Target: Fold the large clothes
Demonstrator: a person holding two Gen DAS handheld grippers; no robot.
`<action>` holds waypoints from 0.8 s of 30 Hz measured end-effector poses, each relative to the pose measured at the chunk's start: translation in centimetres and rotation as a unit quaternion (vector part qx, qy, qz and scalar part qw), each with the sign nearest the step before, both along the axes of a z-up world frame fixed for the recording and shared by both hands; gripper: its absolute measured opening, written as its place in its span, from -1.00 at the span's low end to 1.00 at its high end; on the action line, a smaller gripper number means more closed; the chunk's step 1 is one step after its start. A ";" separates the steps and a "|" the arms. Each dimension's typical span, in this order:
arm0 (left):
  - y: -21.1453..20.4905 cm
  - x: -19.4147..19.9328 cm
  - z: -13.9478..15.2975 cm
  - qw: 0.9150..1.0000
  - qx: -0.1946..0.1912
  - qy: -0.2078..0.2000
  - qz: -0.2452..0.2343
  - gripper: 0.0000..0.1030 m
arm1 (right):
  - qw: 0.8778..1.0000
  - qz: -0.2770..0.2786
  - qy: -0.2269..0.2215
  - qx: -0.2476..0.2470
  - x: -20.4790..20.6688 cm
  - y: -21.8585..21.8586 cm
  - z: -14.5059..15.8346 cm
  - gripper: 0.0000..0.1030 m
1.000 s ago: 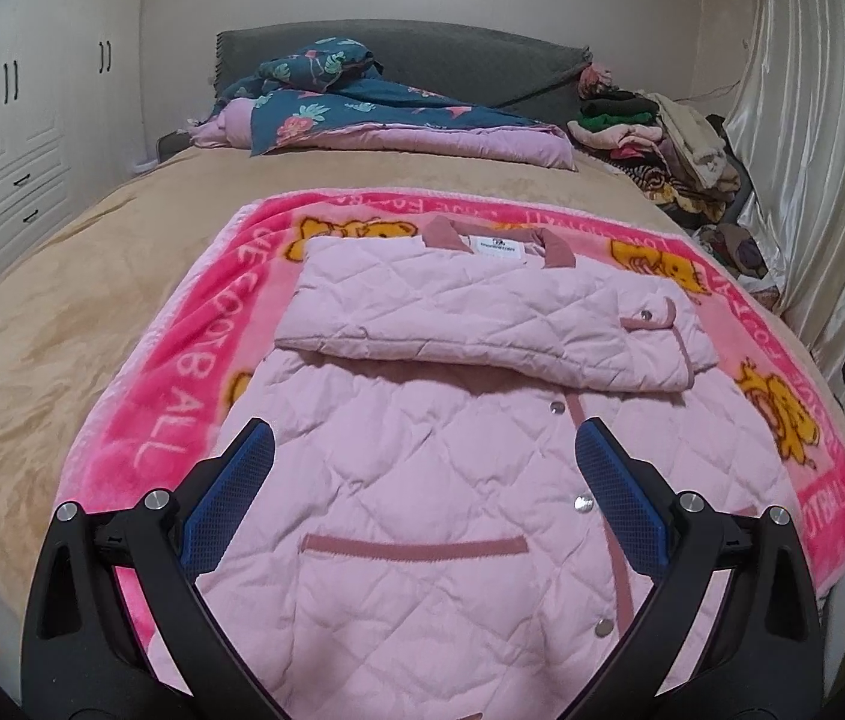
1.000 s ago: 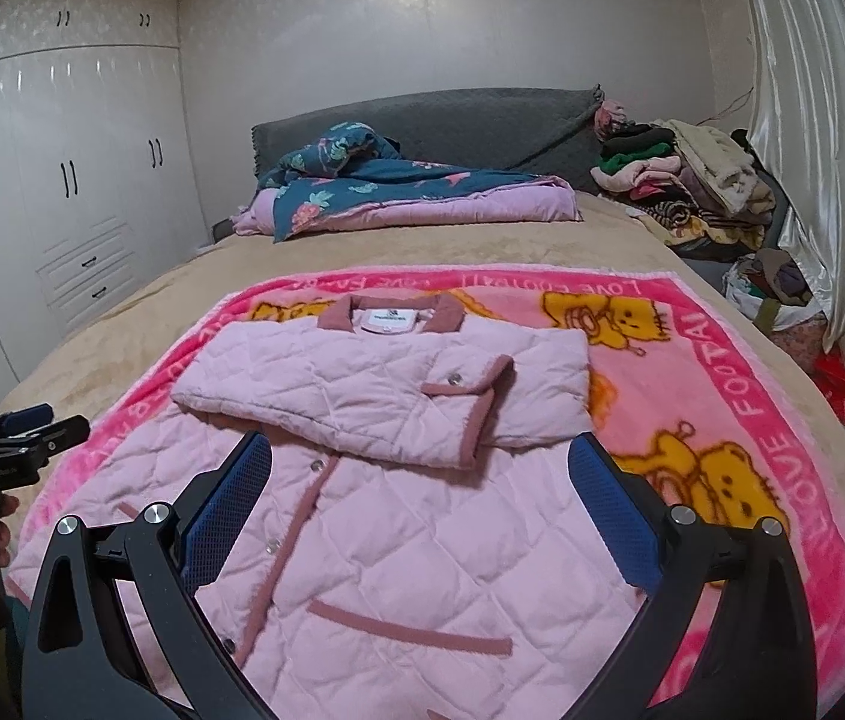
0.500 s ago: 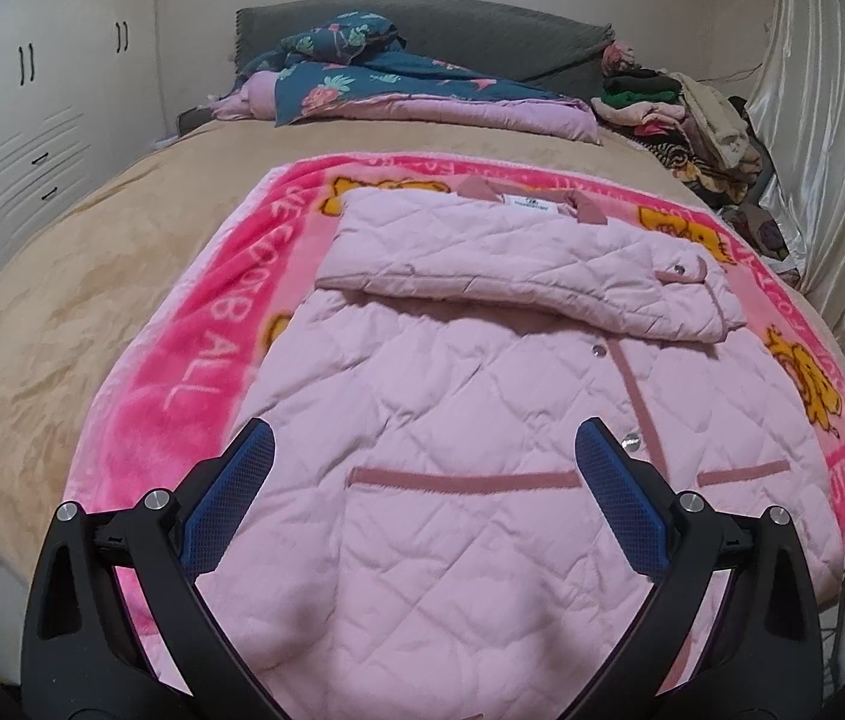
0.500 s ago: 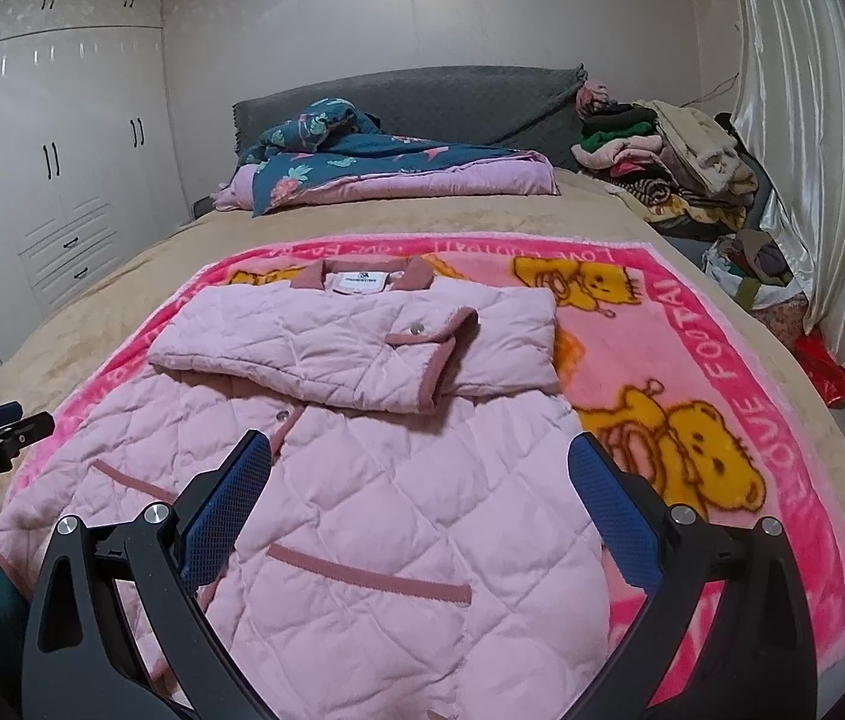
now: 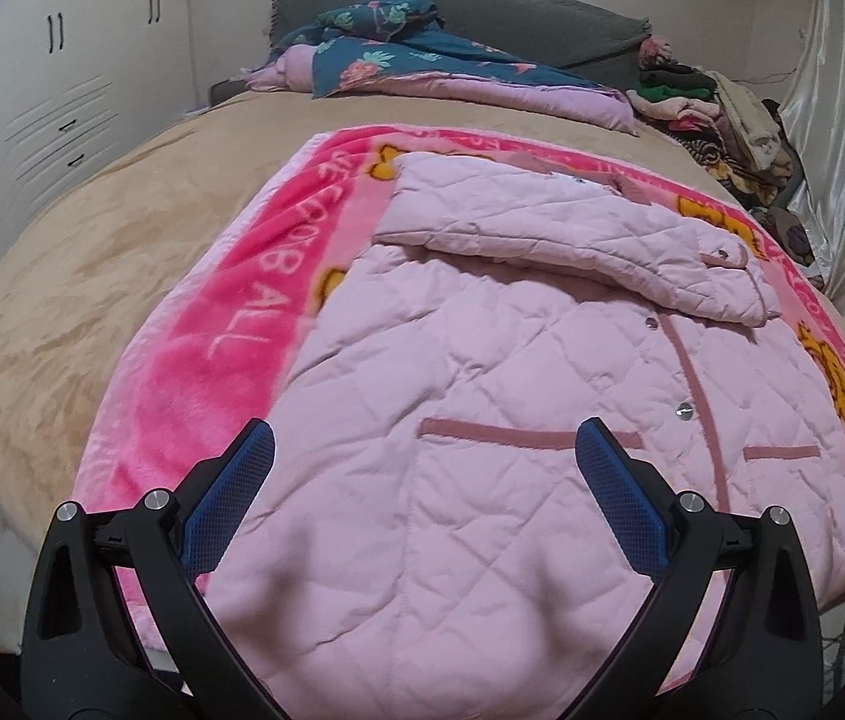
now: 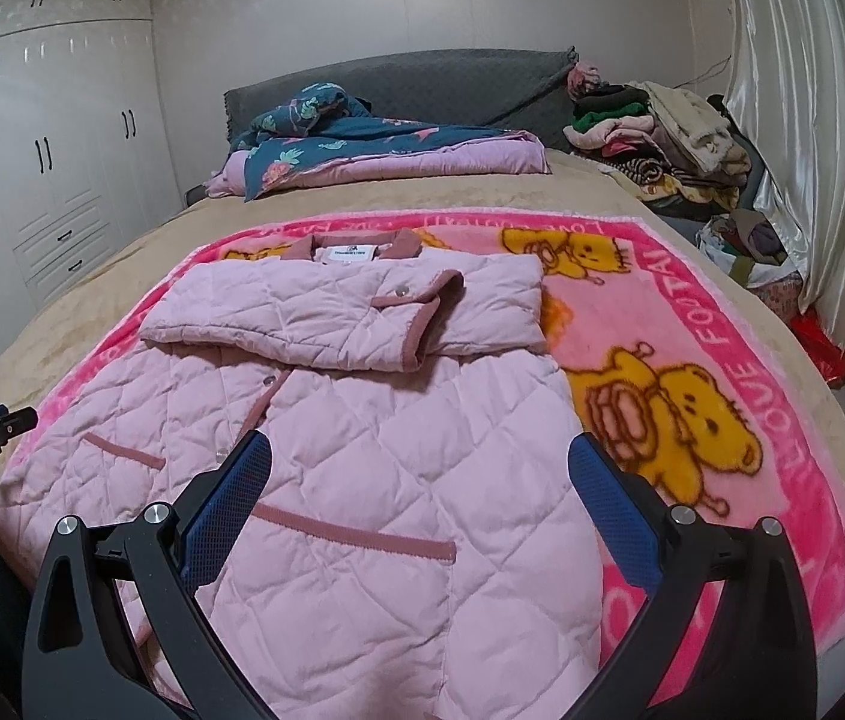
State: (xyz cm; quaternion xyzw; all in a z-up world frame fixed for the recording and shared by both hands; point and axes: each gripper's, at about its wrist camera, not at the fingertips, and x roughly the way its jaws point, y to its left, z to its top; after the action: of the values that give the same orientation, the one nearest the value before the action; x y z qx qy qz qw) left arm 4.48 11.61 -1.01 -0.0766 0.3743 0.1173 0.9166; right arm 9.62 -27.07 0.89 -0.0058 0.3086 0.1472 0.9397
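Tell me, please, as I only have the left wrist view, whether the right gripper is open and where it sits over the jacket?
Observer: The right gripper is open and holds nothing. It hovers above the lower part of the pink quilted jacket, just above its pocket trim.
Operator: Thank you. How does the collar lie?
Observer: The dark pink collar lies spread open at the top, with a white label showing between its two sides.
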 end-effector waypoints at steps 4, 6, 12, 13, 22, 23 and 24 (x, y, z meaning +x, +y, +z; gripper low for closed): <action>1.4 -0.8 -0.4 1.000 -0.006 0.004 0.019 0.83 | 1.000 -0.002 0.006 -0.002 -0.2 -0.5 -0.6 0.92; 2.0 -1.2 -0.6 1.000 -0.007 0.006 0.027 0.83 | 1.000 -0.001 0.010 -0.002 -0.3 -0.6 -0.9 0.92; 3.8 -2.2 -1.3 0.999 -0.011 0.015 0.047 0.83 | 1.000 -0.001 0.024 -0.003 -0.7 -1.2 -2.2 0.92; 4.0 -2.4 -1.5 0.999 -0.011 0.017 0.049 0.83 | 1.000 -0.001 0.026 -0.004 -0.8 -1.2 -2.3 0.92; 5.9 -3.2 -4.6 0.995 -0.063 0.055 0.056 0.83 | 0.999 -0.007 0.041 -0.008 -1.6 -2.5 -3.7 0.91; 5.9 -3.4 -5.1 0.994 -0.068 0.061 0.054 0.83 | 0.999 -0.009 0.044 -0.010 -1.7 -2.7 -4.0 0.91; 5.9 -3.4 -5.3 0.994 -0.070 0.064 0.053 0.83 | 0.999 -0.010 0.047 -0.012 -1.8 -2.8 -4.2 0.91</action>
State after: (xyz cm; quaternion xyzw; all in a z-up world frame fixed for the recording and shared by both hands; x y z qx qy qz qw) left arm 1.08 17.52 -6.30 -0.1525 0.4354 0.1436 0.8755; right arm 7.86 -29.88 -3.31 -0.0068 0.3541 0.1341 0.9255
